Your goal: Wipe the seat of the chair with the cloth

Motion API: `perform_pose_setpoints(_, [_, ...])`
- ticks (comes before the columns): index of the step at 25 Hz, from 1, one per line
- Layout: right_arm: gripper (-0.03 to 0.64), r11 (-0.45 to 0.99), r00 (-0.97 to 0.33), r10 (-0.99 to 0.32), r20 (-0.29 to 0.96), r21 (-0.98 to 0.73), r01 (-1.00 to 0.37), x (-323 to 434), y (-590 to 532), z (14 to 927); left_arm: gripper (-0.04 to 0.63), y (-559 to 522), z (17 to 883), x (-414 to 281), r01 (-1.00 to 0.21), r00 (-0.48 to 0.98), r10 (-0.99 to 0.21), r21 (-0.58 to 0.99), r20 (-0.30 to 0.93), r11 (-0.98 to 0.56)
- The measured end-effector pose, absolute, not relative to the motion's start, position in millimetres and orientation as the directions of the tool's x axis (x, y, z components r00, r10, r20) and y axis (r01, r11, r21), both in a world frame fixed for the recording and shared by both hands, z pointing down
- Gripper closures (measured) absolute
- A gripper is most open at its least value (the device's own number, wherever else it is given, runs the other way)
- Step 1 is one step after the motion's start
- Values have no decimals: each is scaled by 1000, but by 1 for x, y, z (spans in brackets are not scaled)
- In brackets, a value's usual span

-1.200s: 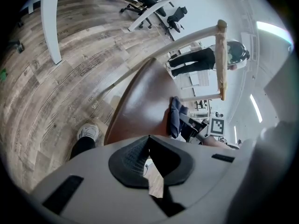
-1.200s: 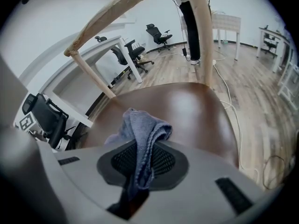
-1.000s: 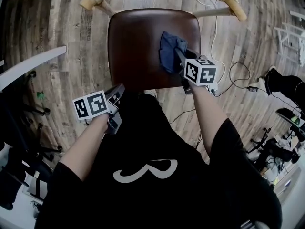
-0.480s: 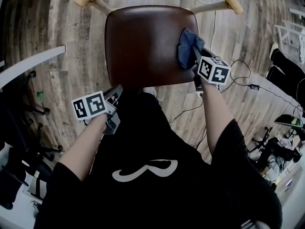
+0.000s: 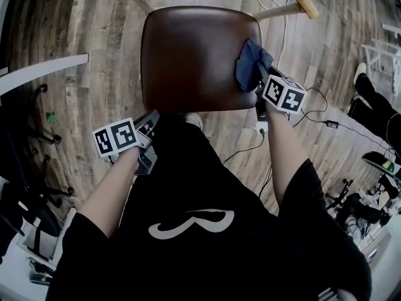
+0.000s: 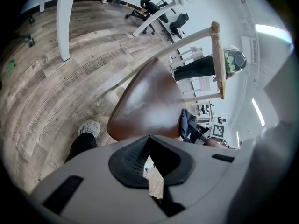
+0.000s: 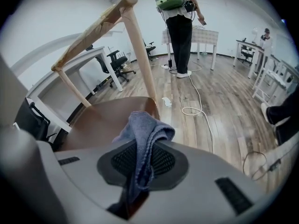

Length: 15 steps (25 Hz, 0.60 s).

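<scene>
Records cloth [image 5: 250, 64] clamped between right gripper [image 5: 259, 83] jaws, resting on chair seat [image 5: 188, 55] at its 3 o'clock edge; logs left gripper [image 5: 150, 123] jaws together, empty, just off seat's 7 o'clock corner over wood floor [image 5: 94, 30].

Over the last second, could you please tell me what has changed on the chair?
The right hand-held gripper, shut on the cloth, slid it rightward across the seat to its right edge. The left hand-held gripper stayed off the seat's front-left corner, holding nothing.
</scene>
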State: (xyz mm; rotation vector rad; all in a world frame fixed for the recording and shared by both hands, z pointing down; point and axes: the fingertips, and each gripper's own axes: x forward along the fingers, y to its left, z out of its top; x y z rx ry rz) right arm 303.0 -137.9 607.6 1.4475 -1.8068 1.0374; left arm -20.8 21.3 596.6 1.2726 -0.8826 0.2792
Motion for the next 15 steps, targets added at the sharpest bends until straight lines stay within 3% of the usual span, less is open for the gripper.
perform_pose_setpoints(7, [565,218,-351,-571,742,-275,-936,260,-145,563,581,45,598,-29,-603,617,-356,712,702,360])
perform_pose_setpoints(15, [565,359,-537,-533,654,-400,-843,185,-119,530,581,81,600,-27,-569,592,-401,715,699,406])
